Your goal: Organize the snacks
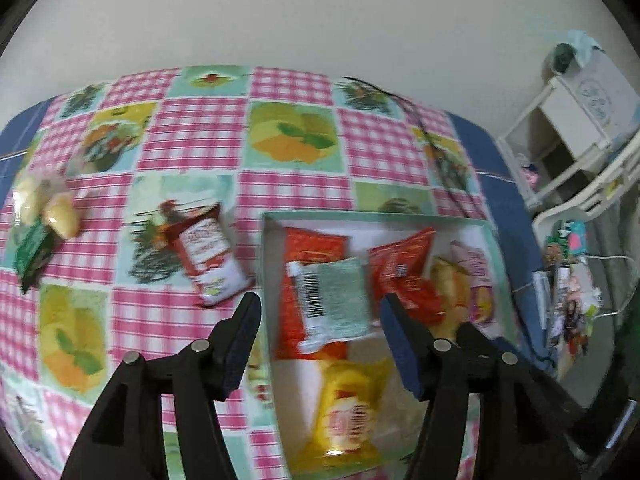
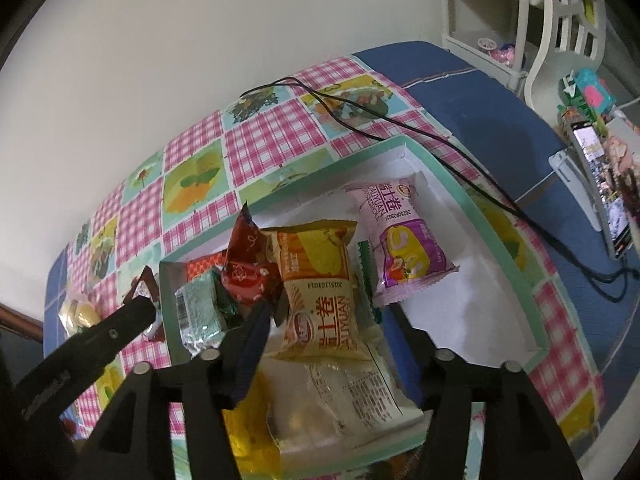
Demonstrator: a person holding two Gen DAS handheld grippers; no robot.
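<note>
Snacks (image 2: 320,288) piled in teal box (image 2: 460,184) — left gripper (image 1: 320,308) and right gripper (image 2: 324,312) both spread apart, gripping nothing.

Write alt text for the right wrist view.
The right gripper hangs open over a shallow mint-rimmed box of snack packets, its fingers either side of an orange-and-yellow packet, not pressing it. A pink packet lies beyond; the box sits on a pink checked tablecloth.
</note>
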